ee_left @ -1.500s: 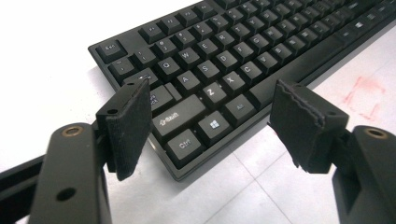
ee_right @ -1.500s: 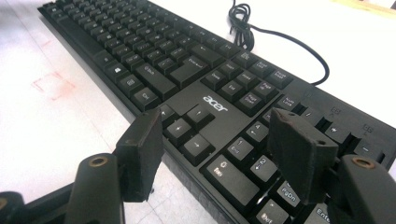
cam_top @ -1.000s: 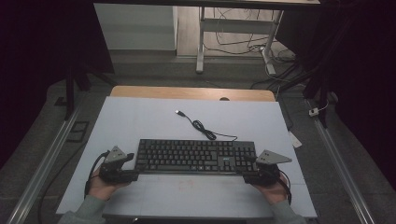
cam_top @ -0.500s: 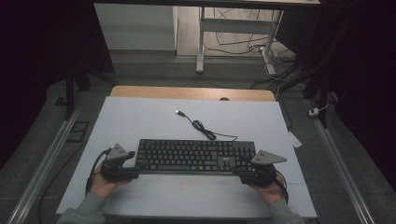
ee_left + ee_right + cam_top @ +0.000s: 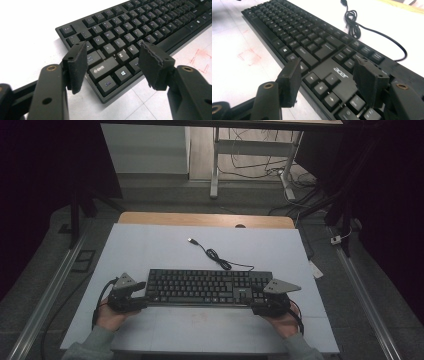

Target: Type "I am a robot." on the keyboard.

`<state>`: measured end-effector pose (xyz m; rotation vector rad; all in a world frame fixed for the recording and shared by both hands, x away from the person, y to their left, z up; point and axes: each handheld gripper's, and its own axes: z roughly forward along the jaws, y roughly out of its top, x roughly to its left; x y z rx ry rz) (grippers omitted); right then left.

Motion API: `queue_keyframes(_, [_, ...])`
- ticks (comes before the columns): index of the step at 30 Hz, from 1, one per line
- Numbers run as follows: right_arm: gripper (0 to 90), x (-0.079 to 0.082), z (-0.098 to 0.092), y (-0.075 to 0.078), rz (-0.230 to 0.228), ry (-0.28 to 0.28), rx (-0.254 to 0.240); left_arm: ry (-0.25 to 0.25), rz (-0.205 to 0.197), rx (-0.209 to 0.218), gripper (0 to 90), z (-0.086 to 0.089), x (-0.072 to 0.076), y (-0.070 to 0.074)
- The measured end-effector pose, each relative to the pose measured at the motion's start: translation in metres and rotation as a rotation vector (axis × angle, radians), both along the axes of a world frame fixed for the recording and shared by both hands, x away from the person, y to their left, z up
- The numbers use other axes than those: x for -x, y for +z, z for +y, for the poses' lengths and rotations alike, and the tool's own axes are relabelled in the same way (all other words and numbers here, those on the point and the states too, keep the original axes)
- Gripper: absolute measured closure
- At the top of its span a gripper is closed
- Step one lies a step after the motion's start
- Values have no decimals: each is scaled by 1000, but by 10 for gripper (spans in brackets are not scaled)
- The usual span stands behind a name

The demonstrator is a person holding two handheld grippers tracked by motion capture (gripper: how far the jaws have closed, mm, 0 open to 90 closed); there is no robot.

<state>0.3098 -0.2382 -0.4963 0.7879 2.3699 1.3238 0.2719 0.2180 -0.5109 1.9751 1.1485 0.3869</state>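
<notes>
My two claws flank the black keyboard (image 5: 210,287) lying on the white board (image 5: 150,245).

At the keyboard's left end, my left gripper (image 5: 134,292) has its jaws apart, just narrowing, over the near corner keys; I cannot tell whether the pads touch. Bare board runs left of that end and along the near edge. At the right end, my right gripper (image 5: 264,301) also stands wide, just narrowing, over the arrow keys. Behind the keyboard its cable (image 5: 215,255) coils toward the board's far edge.

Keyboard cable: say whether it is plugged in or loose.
Loose. The cable lies in a small coil on the table behind the keyboard, its plug free on the surface.
</notes>
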Motion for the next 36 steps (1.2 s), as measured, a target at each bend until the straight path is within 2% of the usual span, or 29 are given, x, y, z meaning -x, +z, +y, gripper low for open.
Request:
queue_keyframes(6, [517, -1, 14, 4, -5, 35, 14, -5, -7, -1, 447, 0, 0, 1])
queue_keyframes(10, [644, 0, 24, 5, -18, 60, 26, -9, -9, -6, 483, -1, 1, 0])
queue_keyframes(11, [644, 0, 24, 5, -18, 60, 26, -9, -9, -9, 483, -2, 1, 0])
queue_keyframes(12, [715, -1, 29, 5, -18, 72, 30, -11, -11, -9, 504, -2, 1, 0])
queue_keyframes(14, [775, -2, 33, 6, -14, 86, 28, -14, -12, -10, 524, -3, 1, 0])
queue_keyframes(19, [886, -4, 43, 7, -3, 106, 30, -16, -17, -13, 597, -3, 1, 0])
queue_keyframes(22, [895, -6, 47, 7, -7, 114, 24, -19, -20, -14, 640, -3, 1, 0])
queue_keyframes(27, [895, -8, 58, 7, 2, 127, 39, -28, -18, -16, 796, -3, 0, 0])
queue_keyframes(30, [895, -9, 61, 7, 8, 124, 28, -38, -16, -24, 875, -4, 0, -1])
queue_keyframes(36, [895, -13, 68, 7, 9, 127, 23, -36, -1, -53, 888, -7, -4, -4])
